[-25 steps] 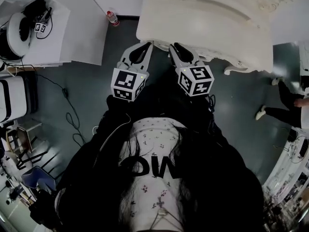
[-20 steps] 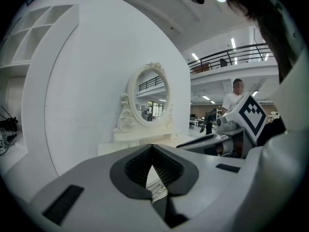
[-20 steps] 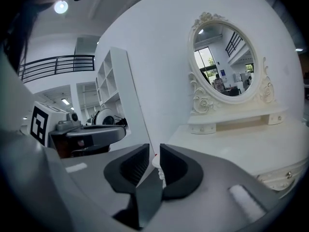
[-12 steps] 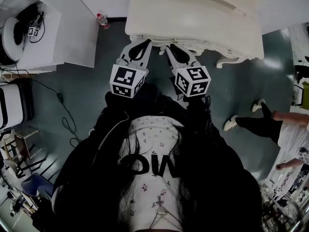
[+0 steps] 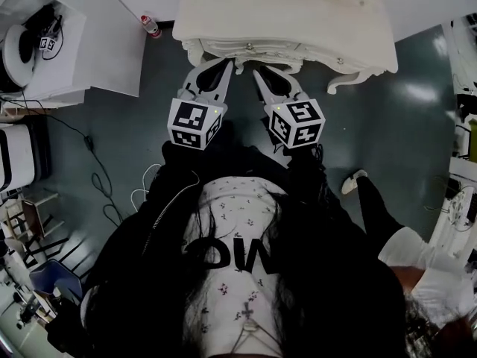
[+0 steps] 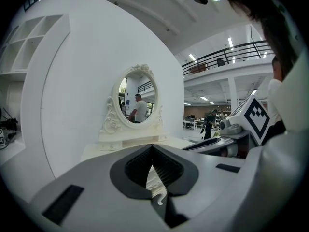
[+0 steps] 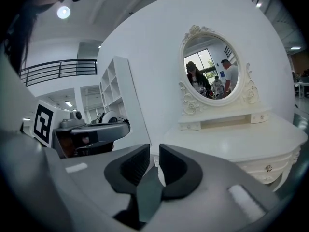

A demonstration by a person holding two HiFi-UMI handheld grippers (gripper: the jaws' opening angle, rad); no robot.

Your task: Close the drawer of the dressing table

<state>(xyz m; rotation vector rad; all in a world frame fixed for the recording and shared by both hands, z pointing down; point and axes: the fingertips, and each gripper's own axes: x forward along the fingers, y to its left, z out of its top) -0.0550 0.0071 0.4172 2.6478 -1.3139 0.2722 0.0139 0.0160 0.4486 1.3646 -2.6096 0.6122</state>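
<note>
Pointing toward 12 o'clock, the left tongs, tips shut together, and the right tongs, narrowly parted, are held at the dressing table's front edge.

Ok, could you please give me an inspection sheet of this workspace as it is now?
Surface: dressing table top is white, carrying only its oval mirror.
Job's things: drawer front looks flush with the table.
Clutter: bottle on the floor, left of the table.
Grippers: left gripper jaw tips together, empty; right gripper jaws a narrow gap apart, empty.
Cables: loose cable on the floor at left.
Surroundings: white desk at left; another person at right.
</note>
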